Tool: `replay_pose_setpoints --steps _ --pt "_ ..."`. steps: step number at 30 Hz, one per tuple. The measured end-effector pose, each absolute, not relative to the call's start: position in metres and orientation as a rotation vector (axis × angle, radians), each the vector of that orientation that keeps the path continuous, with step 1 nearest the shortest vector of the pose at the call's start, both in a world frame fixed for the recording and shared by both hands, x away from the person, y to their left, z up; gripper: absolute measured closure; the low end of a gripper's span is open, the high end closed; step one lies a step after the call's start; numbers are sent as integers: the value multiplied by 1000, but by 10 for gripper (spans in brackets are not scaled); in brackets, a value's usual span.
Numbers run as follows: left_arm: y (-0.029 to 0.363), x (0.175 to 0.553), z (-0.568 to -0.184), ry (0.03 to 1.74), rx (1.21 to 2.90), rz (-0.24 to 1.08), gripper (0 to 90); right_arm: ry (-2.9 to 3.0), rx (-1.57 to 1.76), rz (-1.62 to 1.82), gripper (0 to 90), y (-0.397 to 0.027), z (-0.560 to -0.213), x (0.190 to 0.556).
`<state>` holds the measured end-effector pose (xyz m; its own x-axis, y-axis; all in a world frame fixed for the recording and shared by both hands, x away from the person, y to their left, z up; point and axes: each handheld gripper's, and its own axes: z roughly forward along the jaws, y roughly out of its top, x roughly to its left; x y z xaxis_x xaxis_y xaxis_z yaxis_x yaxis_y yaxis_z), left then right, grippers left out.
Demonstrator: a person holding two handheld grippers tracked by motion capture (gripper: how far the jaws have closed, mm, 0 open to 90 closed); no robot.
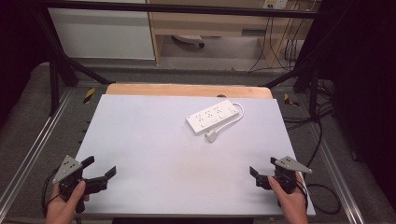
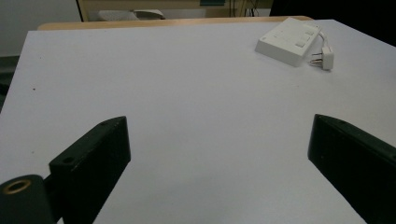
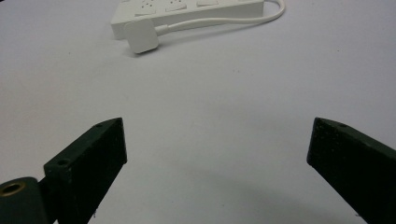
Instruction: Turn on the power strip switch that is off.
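A white power strip [image 1: 211, 115] lies on the white table [image 1: 154, 154] toward the far right, its short cable curled back to a white plug [image 1: 212, 136] resting beside it. In the left gripper view the power strip [image 2: 288, 40] and plug [image 2: 325, 58] sit far off at the upper right. The right gripper view has the plug [image 3: 143, 36] lying in front of the power strip [image 3: 187, 10]. My left gripper [image 1: 99, 166] is held open at the table's near left corner with nothing between its jaws. My right gripper [image 1: 263, 166] is open too, at the near right corner.
A wooden board edge [image 1: 187, 89] runs along the table's far side. Black frame struts [image 1: 56, 60] stand at both far corners. Cables [image 1: 322, 140] trail on the floor to the right of the table. Cabinets [image 1: 210, 28] stand beyond.
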<state>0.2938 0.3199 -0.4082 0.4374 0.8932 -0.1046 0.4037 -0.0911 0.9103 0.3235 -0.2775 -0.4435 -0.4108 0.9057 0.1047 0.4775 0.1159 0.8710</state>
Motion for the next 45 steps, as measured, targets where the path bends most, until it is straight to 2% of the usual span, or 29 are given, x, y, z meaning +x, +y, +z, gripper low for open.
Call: replay_pose_setpoints --steps 45 --pt "313 295 -408 1104 1712 616 58 1951 1362 1356 23 -268 -428 323"
